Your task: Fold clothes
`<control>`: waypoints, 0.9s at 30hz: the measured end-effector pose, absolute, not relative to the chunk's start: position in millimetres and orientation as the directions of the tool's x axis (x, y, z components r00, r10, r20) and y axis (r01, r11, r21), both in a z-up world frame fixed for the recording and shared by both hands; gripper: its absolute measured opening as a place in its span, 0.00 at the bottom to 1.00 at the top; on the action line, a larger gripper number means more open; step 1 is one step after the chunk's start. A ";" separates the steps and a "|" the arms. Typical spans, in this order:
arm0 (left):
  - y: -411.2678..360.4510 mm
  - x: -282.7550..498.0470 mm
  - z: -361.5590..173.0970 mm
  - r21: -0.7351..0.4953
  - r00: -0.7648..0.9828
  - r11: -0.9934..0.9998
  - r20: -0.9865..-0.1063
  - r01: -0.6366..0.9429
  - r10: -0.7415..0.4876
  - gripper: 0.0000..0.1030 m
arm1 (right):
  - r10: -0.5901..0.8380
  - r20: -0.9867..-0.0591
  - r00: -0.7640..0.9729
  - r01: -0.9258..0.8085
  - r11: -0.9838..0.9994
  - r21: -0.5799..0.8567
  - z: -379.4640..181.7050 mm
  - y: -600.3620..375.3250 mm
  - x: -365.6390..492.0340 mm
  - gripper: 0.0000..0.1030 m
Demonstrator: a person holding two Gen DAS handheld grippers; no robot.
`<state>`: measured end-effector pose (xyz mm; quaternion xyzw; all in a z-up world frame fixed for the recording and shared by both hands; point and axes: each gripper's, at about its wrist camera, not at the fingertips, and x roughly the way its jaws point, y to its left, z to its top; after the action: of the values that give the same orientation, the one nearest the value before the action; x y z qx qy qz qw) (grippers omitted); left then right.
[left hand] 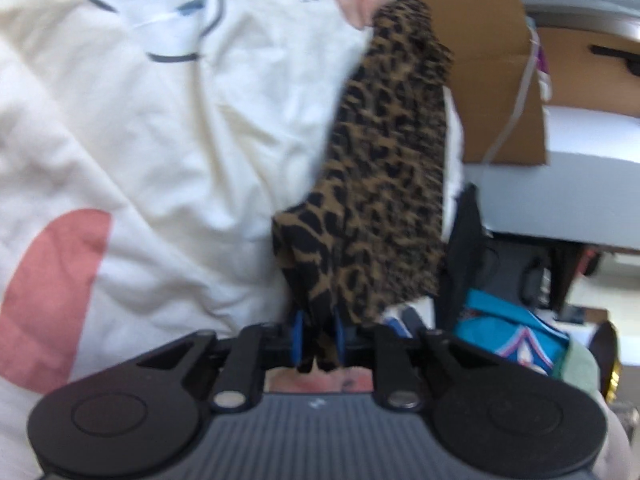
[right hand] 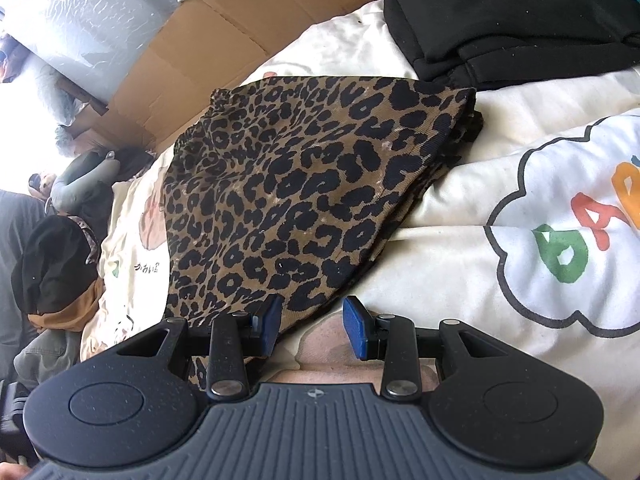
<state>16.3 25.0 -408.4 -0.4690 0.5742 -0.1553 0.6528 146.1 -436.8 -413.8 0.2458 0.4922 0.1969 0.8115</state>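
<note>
Mid-fold. Left gripper [left hand: 318, 344] clenched on an edge of the leopard-print garment [right hand: 304, 184], which lies on the white printed bedspread [right hand: 460, 264]. Right gripper [right hand: 312, 326] released at its near edge. Next, I judge: right takes a matching edge before folding over.

— Left tongs [left hand: 318, 344]?
— Clamped on a bunched corner of the leopard-print garment [left hand: 384, 184], blue pads [left hand: 297, 330] pressed close on either side of the fabric.
— And the cloth itself?
— Stretched away from the tongs toward the top, blurred, probably lifted off the cream printed bedcover [left hand: 160, 128] to its left.
— To the right?
— Brown cardboard box [left hand: 496, 60] with a pale cord [left hand: 516, 104] across it; lower down, a teal item [left hand: 512, 328] beside dark bundles.
</note>
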 end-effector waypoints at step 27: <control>34.3 -4.7 -442.7 -0.795 0.382 0.416 -0.586 -0.441 -0.715 0.09 | 0.529 -0.684 0.501 0.059 0.768 0.637 -424.3 -463.8 151.9 0.40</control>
<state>-4.7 34.3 -442.7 -0.5297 0.5456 -0.1068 0.6406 151.9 -463.8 -424.3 0.3078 0.4777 0.1451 0.8099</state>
